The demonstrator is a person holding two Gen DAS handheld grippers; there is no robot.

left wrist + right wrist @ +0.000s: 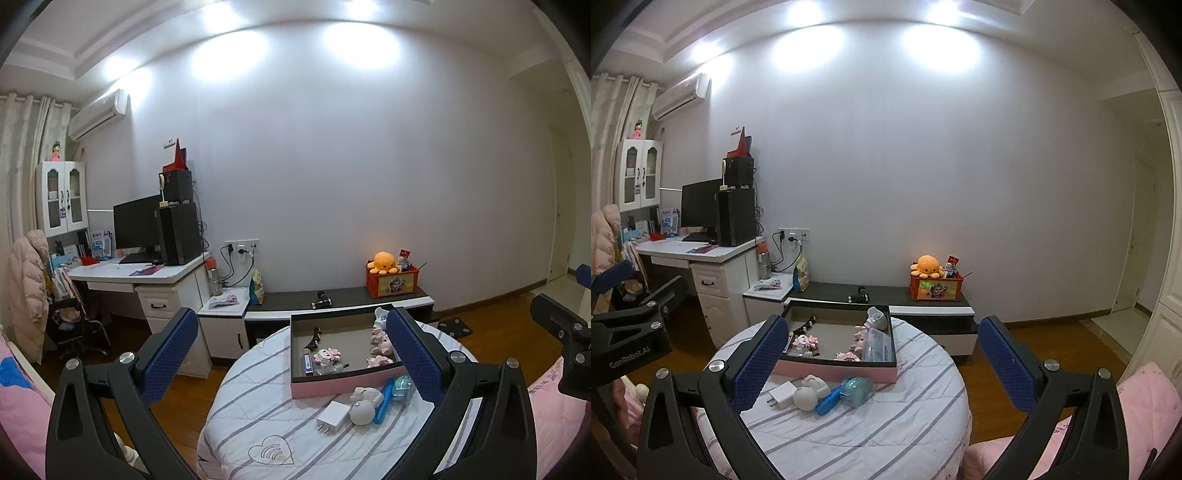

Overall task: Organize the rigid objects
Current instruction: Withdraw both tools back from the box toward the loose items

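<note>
Both grippers, left gripper (295, 369) and right gripper (882, 369), spread wide, empty, above round table (871, 443). Pink box (842, 369) at far side holds small toys. Charger (781, 394), white ball (806, 399), blue tube (827, 400) lie just before it.

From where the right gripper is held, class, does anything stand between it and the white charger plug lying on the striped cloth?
Nothing visible does. The right gripper is open and empty, held above the cloth; the white charger plug lies uncovered beside a white round toy, before the pink box.
</note>
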